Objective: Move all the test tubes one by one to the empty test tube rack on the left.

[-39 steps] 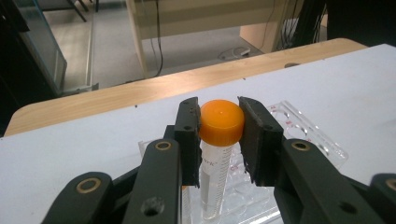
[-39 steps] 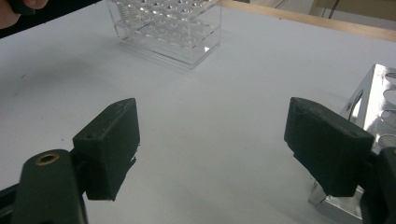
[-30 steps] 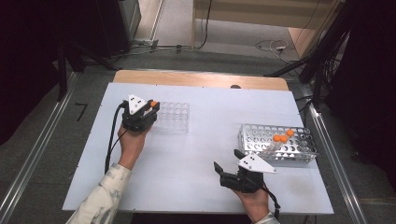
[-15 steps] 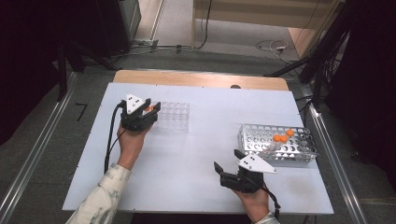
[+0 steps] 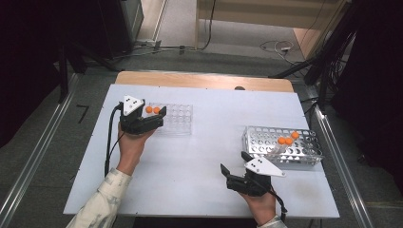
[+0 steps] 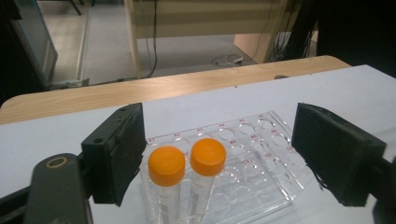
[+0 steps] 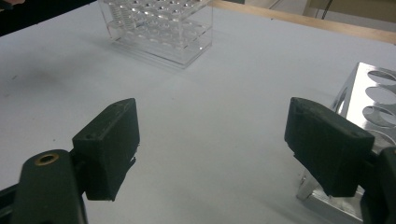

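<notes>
Two clear tubes with orange caps [image 6: 166, 165] [image 6: 208, 156] stand upright side by side in the near-left corner of a clear plastic rack [image 6: 261, 154]. My left gripper [image 6: 219, 154] is open and its jaws have just been opening. Both tubes stand between the pads, and neither pad presses on them. From above, the left gripper [image 5: 153, 114] is at the left end of the clear rack [image 5: 178, 118]. A metal rack [image 5: 256, 135] at the right holds three orange-capped tubes [image 5: 285, 140]. My right gripper [image 5: 234, 162] rests open on the table in front of the metal rack, holding nothing.
The white table top [image 5: 209, 156] lies bare between the two racks. In the right gripper view the clear rack [image 7: 159, 28] is far ahead and the metal rack [image 7: 369, 102] is close by the right jaw. A wooden strip [image 5: 204, 80] runs along the table's far edge.
The left jaws have opened off a tube that now stands in the clear rack beside another one. The right gripper has not moved.
</notes>
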Motion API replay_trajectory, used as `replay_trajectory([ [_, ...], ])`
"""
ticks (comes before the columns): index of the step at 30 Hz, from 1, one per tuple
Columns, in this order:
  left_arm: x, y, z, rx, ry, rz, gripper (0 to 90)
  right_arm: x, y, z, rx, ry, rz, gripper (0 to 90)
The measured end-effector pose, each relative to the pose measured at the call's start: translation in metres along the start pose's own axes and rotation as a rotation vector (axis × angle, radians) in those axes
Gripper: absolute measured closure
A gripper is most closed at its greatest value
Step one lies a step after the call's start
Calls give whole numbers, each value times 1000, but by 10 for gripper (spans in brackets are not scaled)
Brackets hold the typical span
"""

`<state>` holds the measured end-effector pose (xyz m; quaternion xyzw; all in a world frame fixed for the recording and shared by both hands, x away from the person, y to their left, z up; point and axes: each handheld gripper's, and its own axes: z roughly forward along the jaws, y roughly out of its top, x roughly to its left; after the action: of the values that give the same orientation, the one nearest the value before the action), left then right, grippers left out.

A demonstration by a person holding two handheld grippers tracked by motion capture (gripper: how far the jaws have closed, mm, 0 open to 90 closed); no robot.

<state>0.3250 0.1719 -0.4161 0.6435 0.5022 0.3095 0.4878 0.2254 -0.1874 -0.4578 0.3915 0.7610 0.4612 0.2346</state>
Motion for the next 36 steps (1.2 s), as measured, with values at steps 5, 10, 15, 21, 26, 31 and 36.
replay_trajectory([
  [5, 1, 3, -9, -7, -24, -15, 155, -7, 1, -7, -9, -18, 17, 165],
  [10, -3, 2, -13, -10, -37, -14, 133, -16, 1, -13, -19, -42, 32, 165],
  [15, -3, 0, -16, -8, -38, -17, 112, -24, 1, -18, -26, -66, 35, 166],
  [21, -2, -4, -19, 3, -42, -30, 112, -34, 1, -24, -34, -101, 25, 167],
  [26, -5, -8, -18, 21, -54, -22, 108, -40, -1, -27, -31, -117, 30, 167],
  [31, -11, -11, -19, 13, -69, -17, 105, -48, -3, -32, -35, -137, 46, 169],
  [36, -16, -13, -19, 18, -83, -9, 106, -56, -5, -38, -40, -159, 61, 173],
])
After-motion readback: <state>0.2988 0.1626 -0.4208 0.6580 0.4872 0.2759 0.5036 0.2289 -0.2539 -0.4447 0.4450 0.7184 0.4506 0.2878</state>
